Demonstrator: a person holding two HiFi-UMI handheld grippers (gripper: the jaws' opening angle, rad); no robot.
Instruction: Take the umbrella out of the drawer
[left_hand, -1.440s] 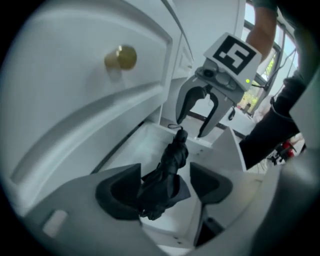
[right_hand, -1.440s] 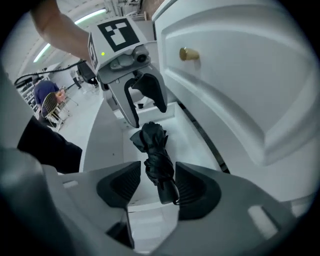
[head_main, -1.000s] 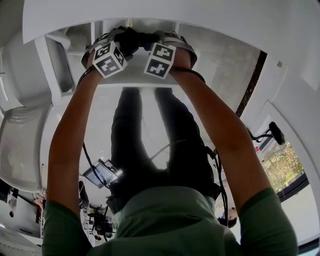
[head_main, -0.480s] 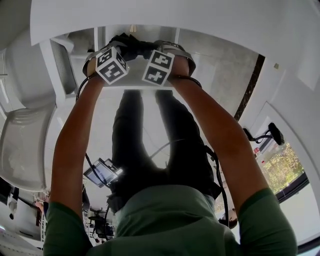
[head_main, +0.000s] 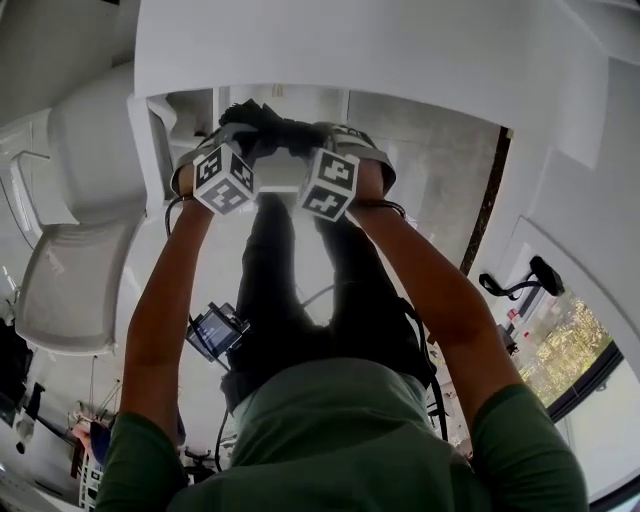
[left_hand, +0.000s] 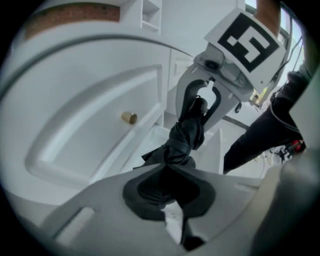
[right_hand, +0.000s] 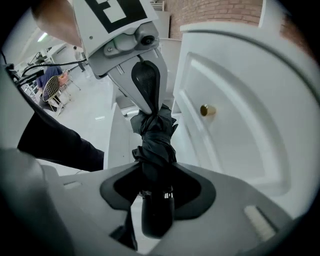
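Head view, steeply down: we carry a folded black umbrella (head_main: 277, 128) slung between our two grippers, above the open white drawer (left_hand: 216, 149) it is meant to leave. It hangs in the air and touches nothing but the jaws. The left gripper (left_hand: 167, 172) is pressed tight on bunched fabric at one end. The right gripper (right_hand: 156, 175), whose jaws have just been closing, pinches the bundle right by the stubby black handle (right_hand: 156, 216), which pokes out on the camera's side of the jaws.

We judge the umbrella light and compact, with a stiff folded shaft inside soft, probably slippery cloth that can slide or bunch under the pads. The firm place to hold it looks like the handle end, where the right jaws sit. The left grip, on loose canopy, seems the weaker one, and a tug there may only pull fabric.

What shows of the drawer's inside is bare white; much of it is hidden from us. A panelled front with a brass knob (right_hand: 207, 110) stands just beside it.
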